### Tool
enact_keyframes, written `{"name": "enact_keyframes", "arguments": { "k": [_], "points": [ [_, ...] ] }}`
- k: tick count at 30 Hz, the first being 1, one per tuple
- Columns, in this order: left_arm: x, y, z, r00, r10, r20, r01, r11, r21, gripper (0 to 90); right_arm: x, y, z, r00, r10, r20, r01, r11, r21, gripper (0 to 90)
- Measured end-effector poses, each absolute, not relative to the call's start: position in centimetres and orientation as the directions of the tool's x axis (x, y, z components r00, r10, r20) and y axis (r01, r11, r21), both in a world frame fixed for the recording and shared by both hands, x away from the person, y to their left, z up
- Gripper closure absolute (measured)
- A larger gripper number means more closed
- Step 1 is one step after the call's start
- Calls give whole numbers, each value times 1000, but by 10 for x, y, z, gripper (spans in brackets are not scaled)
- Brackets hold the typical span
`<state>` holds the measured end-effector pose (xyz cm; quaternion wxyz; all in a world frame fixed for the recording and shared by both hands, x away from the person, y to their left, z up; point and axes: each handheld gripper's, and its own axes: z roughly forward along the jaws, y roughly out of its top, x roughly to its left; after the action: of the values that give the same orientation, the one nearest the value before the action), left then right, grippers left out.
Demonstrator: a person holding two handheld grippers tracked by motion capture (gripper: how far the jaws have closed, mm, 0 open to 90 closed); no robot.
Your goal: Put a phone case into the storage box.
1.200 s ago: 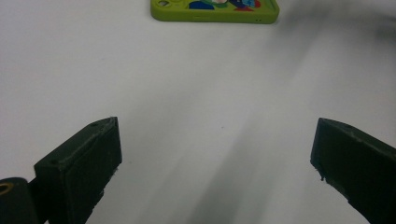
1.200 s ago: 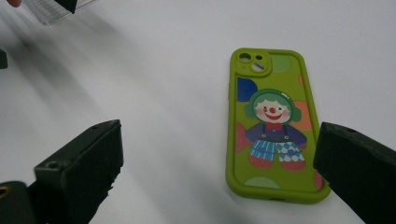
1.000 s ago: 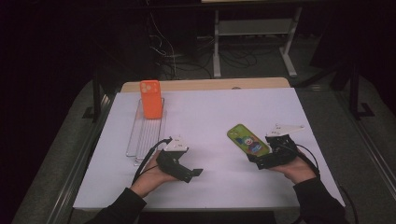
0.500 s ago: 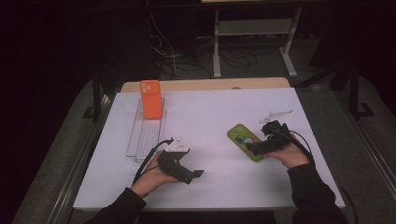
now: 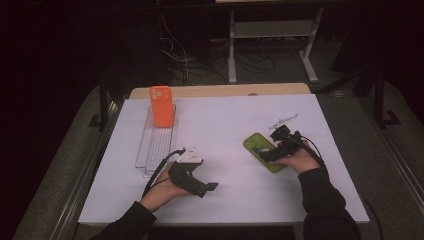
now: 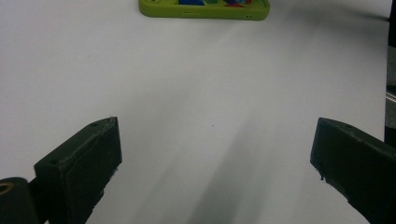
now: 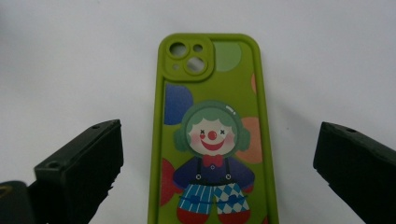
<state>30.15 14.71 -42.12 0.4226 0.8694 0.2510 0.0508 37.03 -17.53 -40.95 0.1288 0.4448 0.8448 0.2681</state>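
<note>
A green phone case with a clown picture lies flat on the white table, right of centre. In the right gripper view the green phone case sits between the two wide-apart jaws. My right gripper hangs open over its near end, and I cannot tell if it touches it. An orange phone case stands upright in a clear slotted rack at the left. My left gripper rests open near the front, left of centre, with nothing between its jaws. The far edge of the left gripper view shows the green phone case.
The white sheet covers the table, with bare room in the middle and at the back. A small clear plastic piece lies behind the right gripper. Beyond the table's back edge stand cables and a metal stand.
My right gripper has moved forward and left, from the table right of the green case to over its near end. The left gripper has stayed put.
</note>
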Motion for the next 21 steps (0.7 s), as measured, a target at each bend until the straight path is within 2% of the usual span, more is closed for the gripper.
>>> {"name": "enact_keyframes", "arguments": {
  "k": [21],
  "points": [
    [301,148,-422,872,464,-158,411,-514,753,16,370,-173,-436,-582,813,4,718,512,471,55]
  ]
}}
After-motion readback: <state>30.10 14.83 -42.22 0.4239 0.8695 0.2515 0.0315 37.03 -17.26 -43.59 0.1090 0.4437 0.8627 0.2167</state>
